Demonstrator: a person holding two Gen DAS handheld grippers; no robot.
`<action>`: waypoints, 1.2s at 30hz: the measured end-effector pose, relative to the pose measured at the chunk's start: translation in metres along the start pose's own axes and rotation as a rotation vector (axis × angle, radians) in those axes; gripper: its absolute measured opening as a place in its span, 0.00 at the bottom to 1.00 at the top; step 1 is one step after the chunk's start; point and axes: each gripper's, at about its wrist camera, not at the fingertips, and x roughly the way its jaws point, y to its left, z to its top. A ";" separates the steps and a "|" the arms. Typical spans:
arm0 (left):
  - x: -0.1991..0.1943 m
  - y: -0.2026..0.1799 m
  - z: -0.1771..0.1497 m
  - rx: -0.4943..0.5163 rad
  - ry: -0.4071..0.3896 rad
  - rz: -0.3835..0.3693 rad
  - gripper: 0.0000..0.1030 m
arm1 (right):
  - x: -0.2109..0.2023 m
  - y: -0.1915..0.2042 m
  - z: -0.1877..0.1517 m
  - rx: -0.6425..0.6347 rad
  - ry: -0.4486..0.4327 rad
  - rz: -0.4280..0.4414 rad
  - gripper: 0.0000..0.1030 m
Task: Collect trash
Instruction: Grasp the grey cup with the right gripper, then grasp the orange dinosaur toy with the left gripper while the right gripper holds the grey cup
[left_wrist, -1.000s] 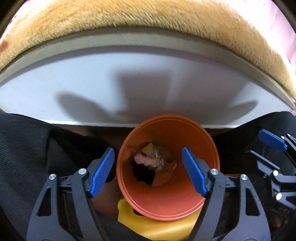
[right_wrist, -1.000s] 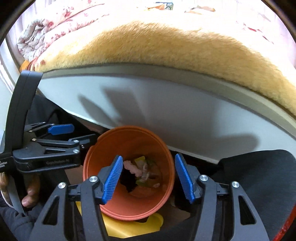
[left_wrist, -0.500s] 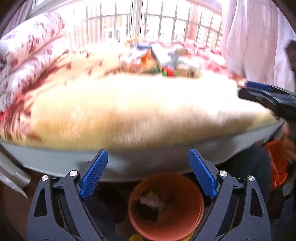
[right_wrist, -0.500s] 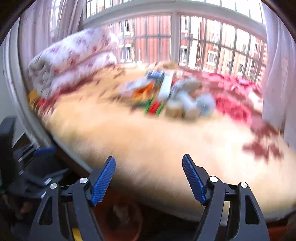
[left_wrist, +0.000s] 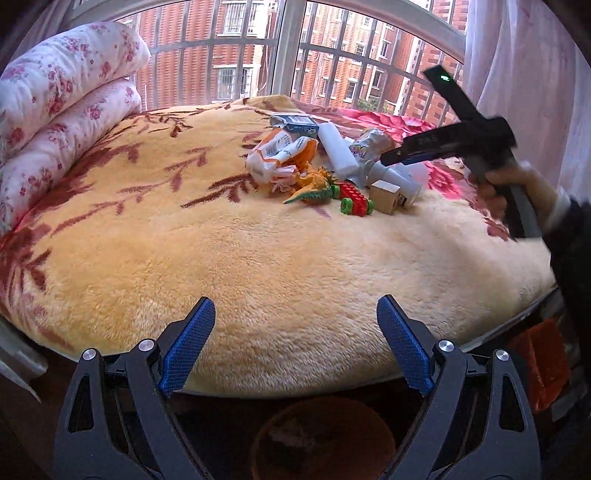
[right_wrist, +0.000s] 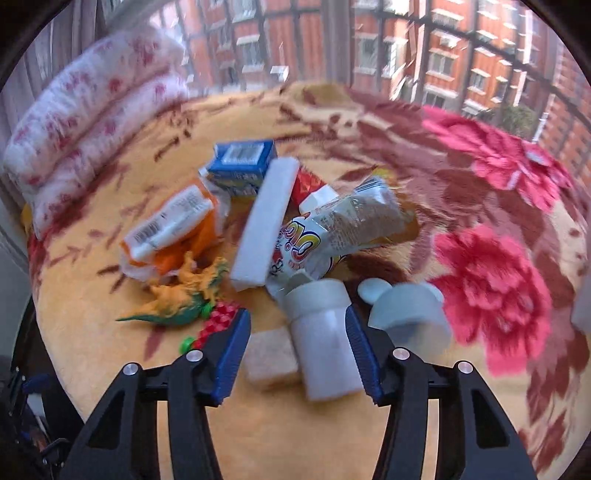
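- Our right gripper (right_wrist: 297, 350) hangs over the pile, jaws closing; the white plastic bottle (right_wrist: 325, 343) and a wooden block (right_wrist: 269, 356) lie between the pads below, not visibly pinched.
- Our left gripper (left_wrist: 293, 343) stands wide open over the bed's near edge, holding nothing.
- The trash sits mid-blanket (left_wrist: 258, 266): orange wrapper (right_wrist: 173, 229), blue carton (right_wrist: 242, 166), white foam bar (right_wrist: 267, 221), snack bag (right_wrist: 343, 229) (toys mixed in).
- The orange bin (left_wrist: 321, 439) waits on the floor, below the left gripper.
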 end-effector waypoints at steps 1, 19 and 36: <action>0.002 0.000 0.000 0.004 0.001 -0.004 0.84 | 0.006 -0.001 0.005 -0.014 0.030 0.005 0.52; 0.025 -0.001 0.004 -0.014 0.053 -0.055 0.84 | 0.066 -0.010 0.018 -0.040 0.256 -0.088 0.48; 0.089 -0.011 0.082 -0.001 0.087 -0.029 0.84 | -0.107 0.016 -0.095 0.131 -0.335 0.109 0.48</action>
